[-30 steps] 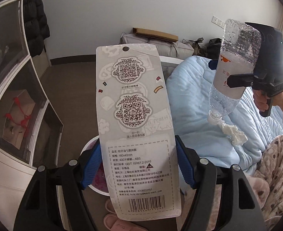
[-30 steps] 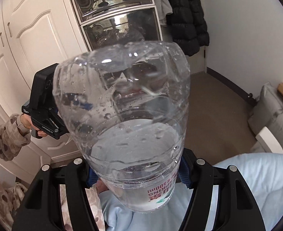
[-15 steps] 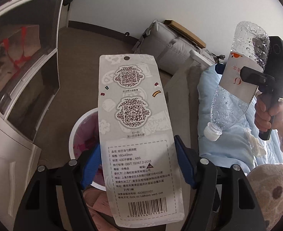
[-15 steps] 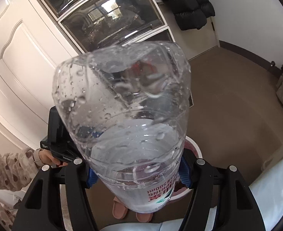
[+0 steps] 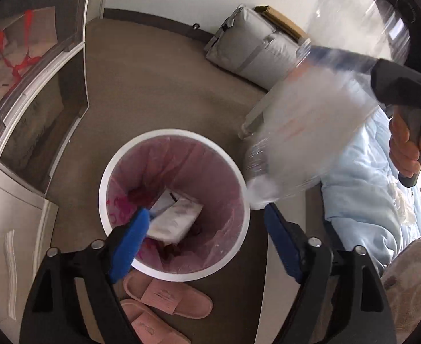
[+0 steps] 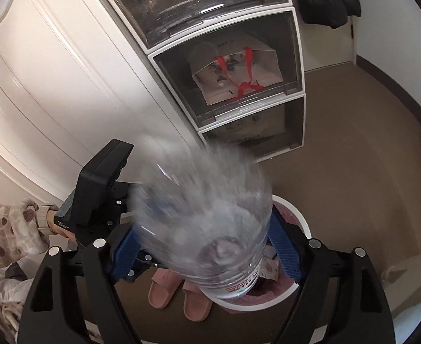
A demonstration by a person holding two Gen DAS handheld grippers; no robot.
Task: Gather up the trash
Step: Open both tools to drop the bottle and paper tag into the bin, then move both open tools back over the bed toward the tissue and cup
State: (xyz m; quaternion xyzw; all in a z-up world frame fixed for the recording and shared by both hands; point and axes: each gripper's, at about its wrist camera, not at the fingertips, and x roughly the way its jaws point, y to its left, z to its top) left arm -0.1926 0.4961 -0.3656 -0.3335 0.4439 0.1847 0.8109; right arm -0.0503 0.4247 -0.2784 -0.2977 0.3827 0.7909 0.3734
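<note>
We see the bin [image 5: 173, 273] on the floor, the card [image 5: 173, 218] lying inside it. Slippers [image 5: 167, 297] sit just before it, drawers [image 6: 247, 86] behind, the bed [image 5: 362, 183] to its right.

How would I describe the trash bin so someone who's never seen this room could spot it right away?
Start from the stacked clear-front storage drawers against the white wardrobe; on the brown floor in front of them stands the trash bin. It is round, with a white rim and a pink plastic liner, and a white package lies inside. A pair of pink slippers sits right beside it, flat where the bin is tall and open-topped.
</note>
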